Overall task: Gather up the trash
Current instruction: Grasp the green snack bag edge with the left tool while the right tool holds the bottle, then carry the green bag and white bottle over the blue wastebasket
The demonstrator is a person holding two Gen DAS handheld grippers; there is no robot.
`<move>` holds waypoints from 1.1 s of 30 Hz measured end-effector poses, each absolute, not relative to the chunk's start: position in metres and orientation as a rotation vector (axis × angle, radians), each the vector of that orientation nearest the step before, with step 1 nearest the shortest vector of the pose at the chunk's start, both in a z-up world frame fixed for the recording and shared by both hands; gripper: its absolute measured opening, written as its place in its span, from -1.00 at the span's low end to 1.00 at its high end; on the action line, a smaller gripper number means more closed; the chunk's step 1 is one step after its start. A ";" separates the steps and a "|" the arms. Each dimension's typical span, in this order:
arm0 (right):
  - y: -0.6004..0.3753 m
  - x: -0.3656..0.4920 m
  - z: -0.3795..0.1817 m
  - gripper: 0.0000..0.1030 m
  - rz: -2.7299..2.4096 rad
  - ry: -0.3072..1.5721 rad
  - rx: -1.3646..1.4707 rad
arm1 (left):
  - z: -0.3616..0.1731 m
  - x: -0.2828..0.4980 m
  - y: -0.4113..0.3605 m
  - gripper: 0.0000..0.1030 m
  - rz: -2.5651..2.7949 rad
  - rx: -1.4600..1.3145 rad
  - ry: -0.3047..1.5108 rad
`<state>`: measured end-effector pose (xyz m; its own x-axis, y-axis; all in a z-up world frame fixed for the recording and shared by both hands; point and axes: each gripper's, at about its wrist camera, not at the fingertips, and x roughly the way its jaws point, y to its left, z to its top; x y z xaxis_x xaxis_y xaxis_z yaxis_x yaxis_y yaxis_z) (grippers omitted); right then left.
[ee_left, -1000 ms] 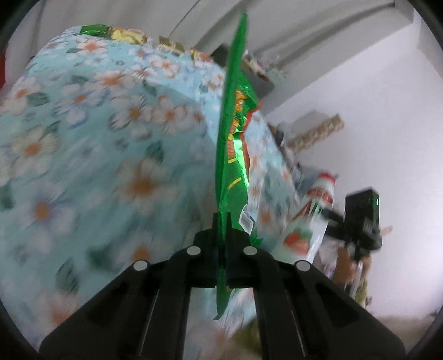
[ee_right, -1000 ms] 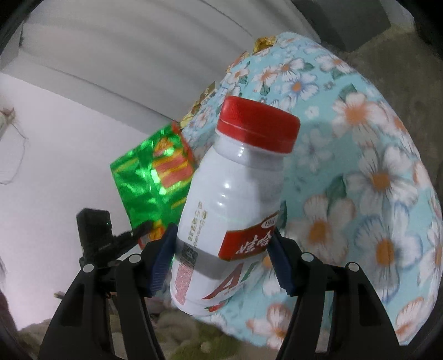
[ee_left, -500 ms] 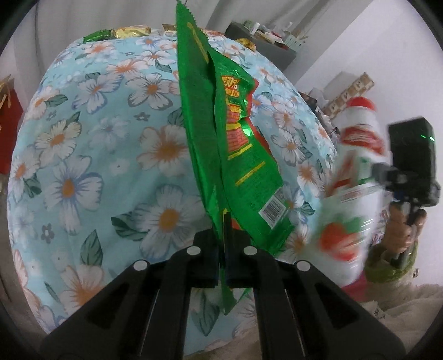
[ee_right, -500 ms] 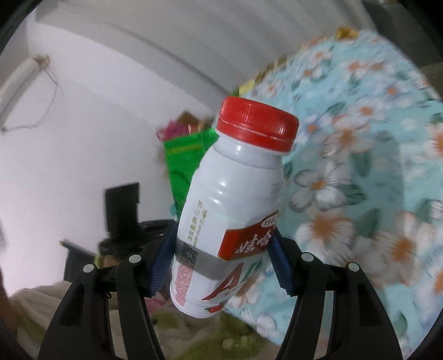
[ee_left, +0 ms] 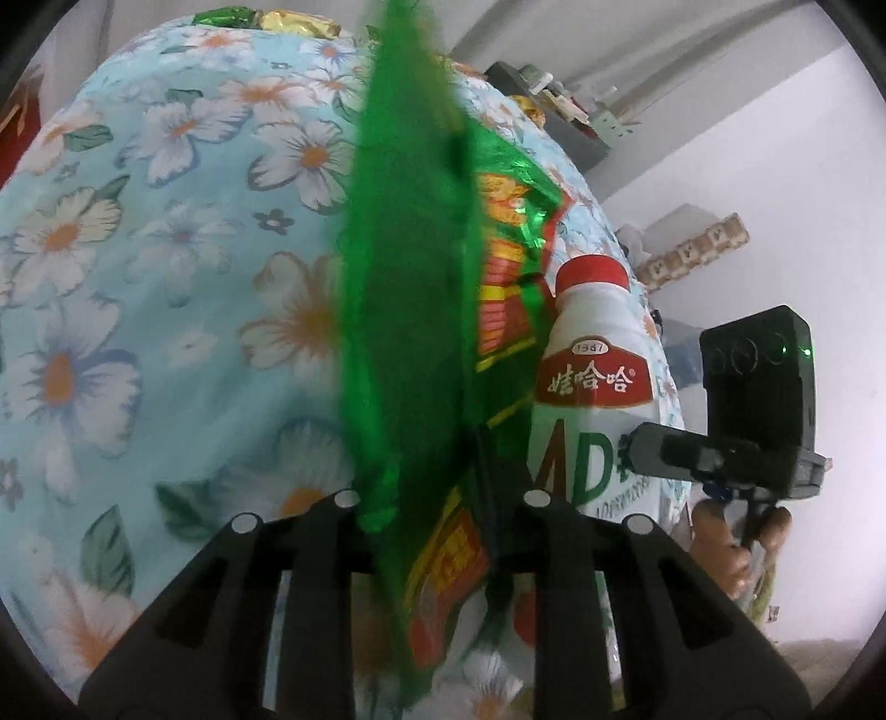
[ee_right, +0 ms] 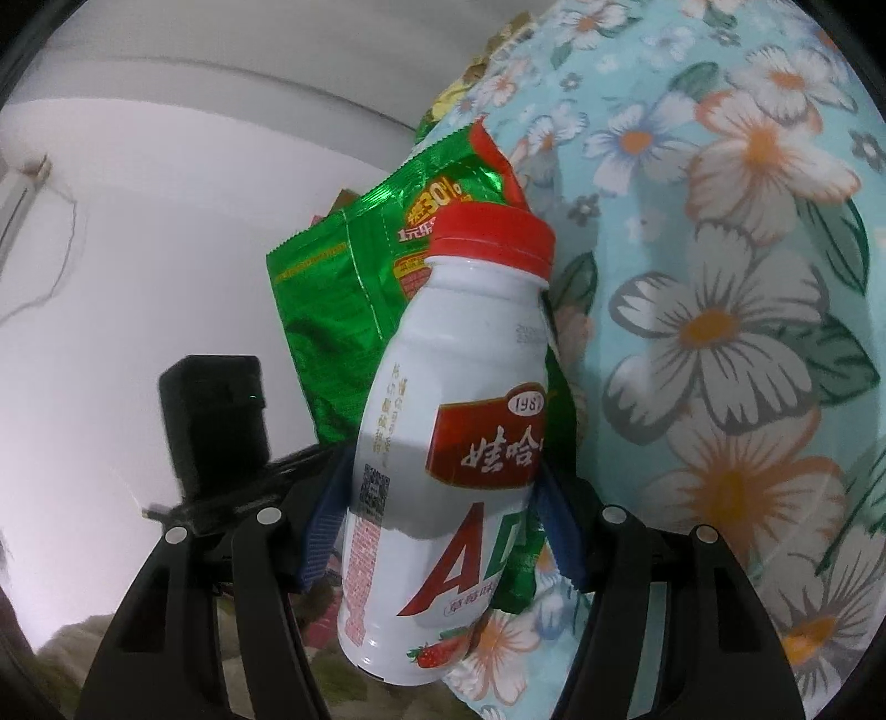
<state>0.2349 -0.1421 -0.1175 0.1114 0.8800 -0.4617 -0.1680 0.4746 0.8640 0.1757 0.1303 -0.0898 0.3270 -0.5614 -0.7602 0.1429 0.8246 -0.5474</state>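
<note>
My left gripper [ee_left: 437,498] is open, its fingers spread apart, with a green foil snack bag [ee_left: 410,288] standing edge-on and blurred between them. The bag also shows in the right wrist view [ee_right: 343,299], behind the bottle. My right gripper [ee_right: 443,531] is shut on a white drink bottle [ee_right: 443,443] with a red cap and red label, held upright by its middle. The bottle shows in the left wrist view [ee_left: 592,387] right beside the bag, with the right gripper [ee_left: 653,448] on it. Both hang beside the table.
A table covered by a light blue floral cloth [ee_left: 166,277] fills the left wrist view and shows at right in the right wrist view [ee_right: 720,332]. Gold and green wrappers [ee_left: 266,19] lie at its far edge. A dark shelf [ee_left: 554,111] with small items stands against the white wall.
My left gripper's fingers have spread apart and the green bag now sits loose and blurred between them. The right gripper with the bottle has moved close up against the bag.
</note>
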 end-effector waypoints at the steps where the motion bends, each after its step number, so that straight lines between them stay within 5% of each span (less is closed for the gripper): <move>1: -0.144 0.234 -0.119 0.20 0.880 1.213 0.760 | -0.091 0.176 0.128 -0.64 -0.484 -0.417 1.151; 6: -0.159 0.226 -0.128 0.22 0.842 1.209 0.870 | -0.094 0.166 0.121 -0.80 -0.507 -0.454 1.131; 33: -0.234 0.160 -0.127 0.18 0.696 1.101 1.062 | -0.047 0.134 0.096 -1.00 -0.448 -0.282 0.966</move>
